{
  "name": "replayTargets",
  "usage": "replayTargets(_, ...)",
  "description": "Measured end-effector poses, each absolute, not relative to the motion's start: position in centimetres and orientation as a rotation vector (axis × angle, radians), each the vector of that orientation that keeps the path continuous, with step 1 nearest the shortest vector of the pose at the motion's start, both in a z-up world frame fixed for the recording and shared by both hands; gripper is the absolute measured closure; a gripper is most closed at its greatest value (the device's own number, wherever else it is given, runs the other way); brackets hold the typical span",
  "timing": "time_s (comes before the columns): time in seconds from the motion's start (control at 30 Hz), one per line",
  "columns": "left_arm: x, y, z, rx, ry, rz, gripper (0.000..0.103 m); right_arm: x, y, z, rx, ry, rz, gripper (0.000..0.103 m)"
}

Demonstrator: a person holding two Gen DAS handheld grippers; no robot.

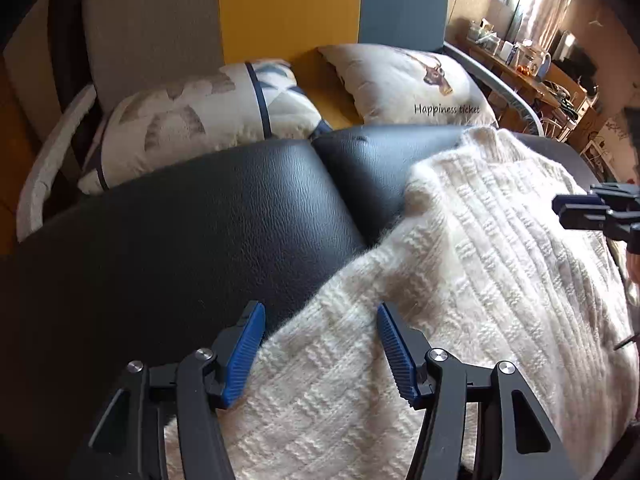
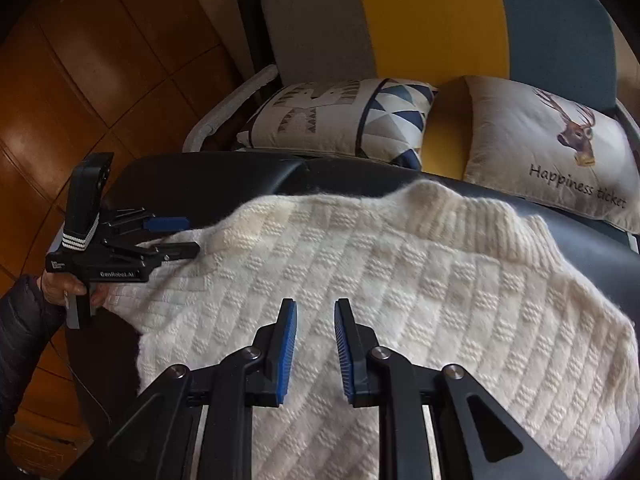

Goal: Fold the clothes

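**Cream sweater spread flat, both hand-held grippers above it**

My left hand-held gripper (image 1: 320, 316) has its blue pads well apart, with nothing pinched between them; it sits over the left edge of the cream knit sweater (image 1: 460, 264), where the wool meets the bare black padded surface (image 1: 192, 220). One pad is over the black leather, the other over the knit. In the right wrist view my hand (image 2: 66, 288), in a dark padded sleeve (image 2: 20, 340), grips its handle at the sweater's left edge.

My right hand-held gripper (image 2: 316, 308) has its pads close together but with a narrow gap left, and no fabric caught in it. It points down at the middle of the sweater, nearer the front edge of the padded surface.

The sweater lies spread across the padded surface, its ribbed collar (image 2: 476, 208) towards the far edge and its body running back to me. Its right side reaches close to the right edge.

Beyond the far edge stands a sofa (image 2: 420, 20) with grey, yellow and blue panels. On it rest a triangle-patterned cushion (image 2: 344, 120) and a deer cushion (image 2: 552, 148) lettered "Happiness ticket". A wooden floor (image 2: 80, 60) shows on the left.
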State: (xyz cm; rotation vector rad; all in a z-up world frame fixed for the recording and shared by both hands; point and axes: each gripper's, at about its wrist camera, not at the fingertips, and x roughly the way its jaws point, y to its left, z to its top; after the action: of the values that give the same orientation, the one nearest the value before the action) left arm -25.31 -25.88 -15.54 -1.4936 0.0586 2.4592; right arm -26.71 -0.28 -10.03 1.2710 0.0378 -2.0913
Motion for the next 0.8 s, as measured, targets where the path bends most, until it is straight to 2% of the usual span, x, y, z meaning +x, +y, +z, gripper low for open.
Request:
replayTargets(0.07, -25.1, -25.9, -15.4, -1.476, 0.038, 2.477, 0.049, -27.5, -2.2, -9.9, 1.254, 0.042, -2.06, 0.084)
replayTargets(0.13, -24.5, -25.9, -15.1, -1.448, 0.013, 2.539, 0.083, -28.3, -4.2, -10.2, 1.257, 0.07, -2.039, 0.084)
replayTargets(0.17, -24.1, -25.9, -15.0, -1.427, 0.008, 2.592, 0.086, -28.6, -5.2, -10.3, 1.261, 0.079, -2.031, 0.084)
replayTargets(0.2, -23.7, -25.9, -14.8, -1.404, 0.002, 2.644, 0.1, -29.0, -5.9, -10.6, 1.264, 0.073, -2.022, 0.084)
replayTargets(0.33, -20.6, -24.0, -14.3, -1.27, 0.118, 2.857, 0.1, -30.4, -8.8, -12.2, 1.299, 0.021, -1.989, 0.084)
replayTargets(0.4, -20.4, -22.9, -15.6, -1.309, 0.224, 2.874, 0.1, -30.9, -10.3, -13.5, 1.316, 0.1, -2.021, 0.084)
replayTargets(0.43, -20.4, -22.5, -16.2, -1.334, 0.267, 2.88, 0.1, -31.0, -11.1, -14.1, 1.316, 0.15, -2.043, 0.087)
replayTargets(0.5, -20.3, -22.2, -16.3, -1.334, 0.303, 2.913, 0.1, -31.1, -12.0, -14.5, 1.315, 0.22, -2.094, 0.088)
replayTargets(0.63, -21.6, -23.6, -16.5, -1.381, 0.199, 2.921, 0.098, -30.7, -12.6, -14.5, 1.31, 0.265, -2.133, 0.088)
replayTargets(0.8, -22.7, -25.4, -15.6, -1.436, 0.055, 2.876, 0.096, -30.6, -10.5, -13.5, 1.352, 0.12, -2.098, 0.086)
